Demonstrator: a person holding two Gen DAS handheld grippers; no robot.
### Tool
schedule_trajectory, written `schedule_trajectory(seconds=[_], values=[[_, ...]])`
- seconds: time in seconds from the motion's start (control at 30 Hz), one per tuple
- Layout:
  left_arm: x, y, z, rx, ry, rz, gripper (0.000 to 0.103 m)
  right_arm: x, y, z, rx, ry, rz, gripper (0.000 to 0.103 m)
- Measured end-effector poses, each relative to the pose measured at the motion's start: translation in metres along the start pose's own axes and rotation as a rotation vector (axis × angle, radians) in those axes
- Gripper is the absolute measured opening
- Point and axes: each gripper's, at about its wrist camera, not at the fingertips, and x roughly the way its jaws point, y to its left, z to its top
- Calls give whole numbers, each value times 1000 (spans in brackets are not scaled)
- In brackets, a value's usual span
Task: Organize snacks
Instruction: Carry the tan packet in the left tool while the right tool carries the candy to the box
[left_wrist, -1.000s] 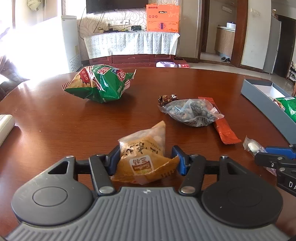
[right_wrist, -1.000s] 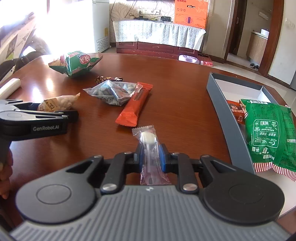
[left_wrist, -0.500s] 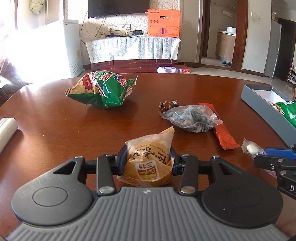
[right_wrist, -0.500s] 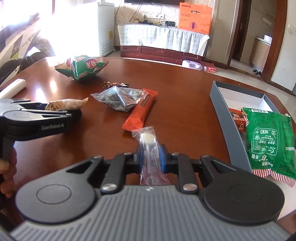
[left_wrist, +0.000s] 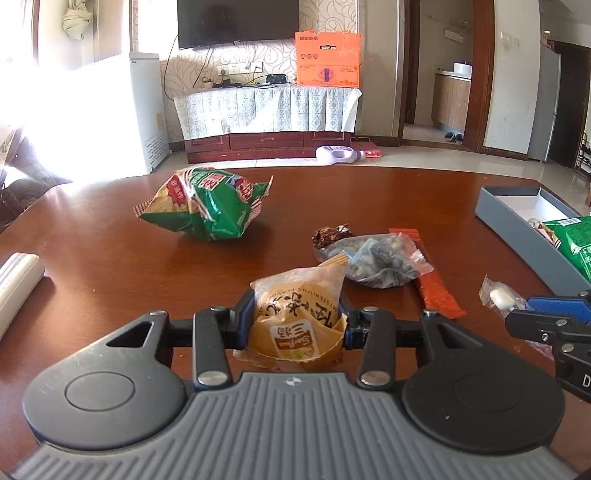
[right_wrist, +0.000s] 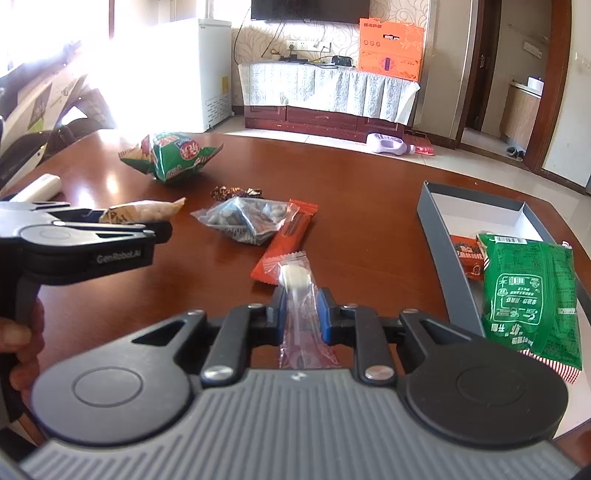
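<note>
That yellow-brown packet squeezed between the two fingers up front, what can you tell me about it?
The yellow-brown snack packet is a small crinkly plastic pouch, tan with dark Chinese characters, English small print and a red-and-white label. Its upper part is see-through, showing pale contents. The left gripper is shut on it, blue pads pressing both sides so the lower sides buckle. The top corner points up and to the right. In the right wrist view it appears lifted off the wooden table.

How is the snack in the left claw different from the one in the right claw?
The yellow pastry packet in the left gripper is wide, puffy and opaque, with printed lettering; the clear candy wrapper in the right gripper is slim and see-through, showing a white sweet. The packet fills a wide jaw gap; the wrapper sits in a narrow one. Both are sealed and clamped.
</note>
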Motion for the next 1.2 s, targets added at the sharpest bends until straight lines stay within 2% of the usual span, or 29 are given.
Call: schedule_trajectory(seconds=[1.2], values=[[2, -43, 19, 17, -17, -48, 49, -33, -16, 7, 11, -77, 17, 21]])
